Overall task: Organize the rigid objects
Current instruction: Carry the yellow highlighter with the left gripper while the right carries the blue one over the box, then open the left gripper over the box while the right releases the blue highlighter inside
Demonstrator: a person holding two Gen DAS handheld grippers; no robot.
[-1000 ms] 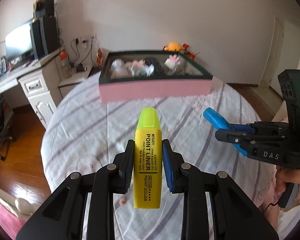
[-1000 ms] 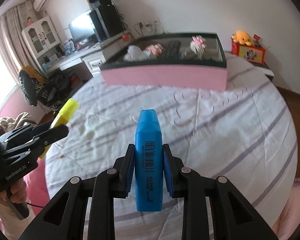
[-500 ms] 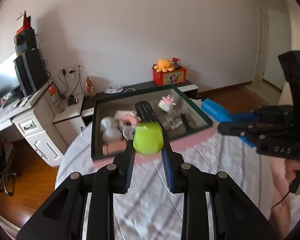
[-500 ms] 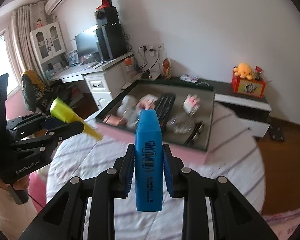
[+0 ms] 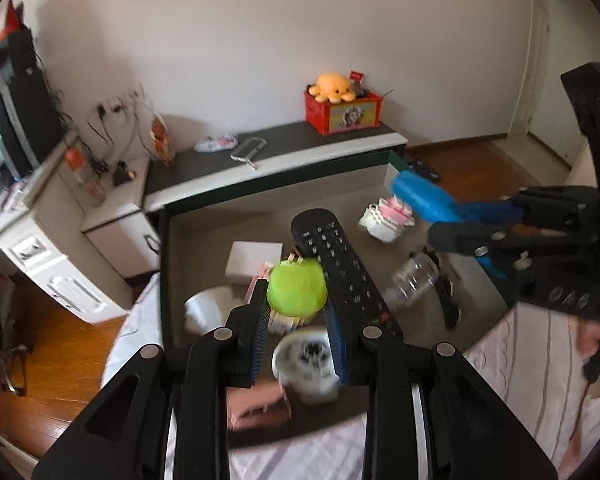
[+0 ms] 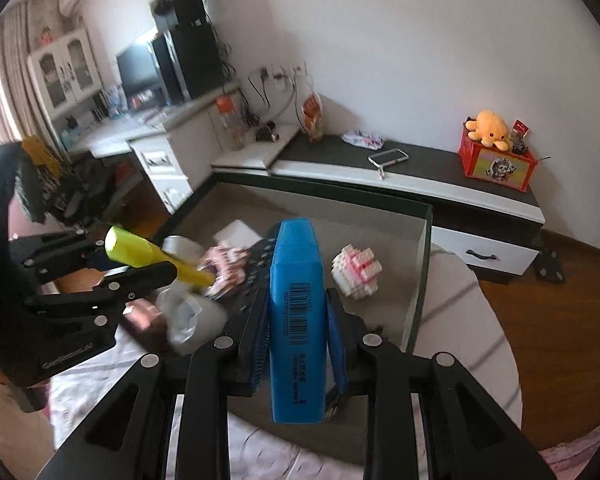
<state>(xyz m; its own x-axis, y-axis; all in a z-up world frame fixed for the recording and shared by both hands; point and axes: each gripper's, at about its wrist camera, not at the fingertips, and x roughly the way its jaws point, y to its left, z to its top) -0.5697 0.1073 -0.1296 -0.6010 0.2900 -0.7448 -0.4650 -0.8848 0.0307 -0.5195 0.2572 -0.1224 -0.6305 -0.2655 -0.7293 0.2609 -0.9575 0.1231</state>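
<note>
Yellow and blue highlighters, one clamped in each gripper, hang above the open storage box on the bed.

Left gripper [image 5: 298, 316] pinches the yellow highlighter [image 5: 297, 293] between its blue pads, cap end toward the camera, over the box's left half, where a black remote control [image 5: 340, 264], a white box [image 5: 254, 259] and a blurred white cup [image 5: 308, 360] lie. Right gripper [image 6: 298, 336] squeezes the blue highlighter [image 6: 297, 312], barcode up, above the middle of the dark-rimmed storage box [image 6: 418, 280], with a pink-and-white brick model [image 6: 356, 270] just to its right on the box floor. Behind the box, an orange octopus plush [image 6: 490, 126] sits on a red crate [image 6: 496, 164].
</note>
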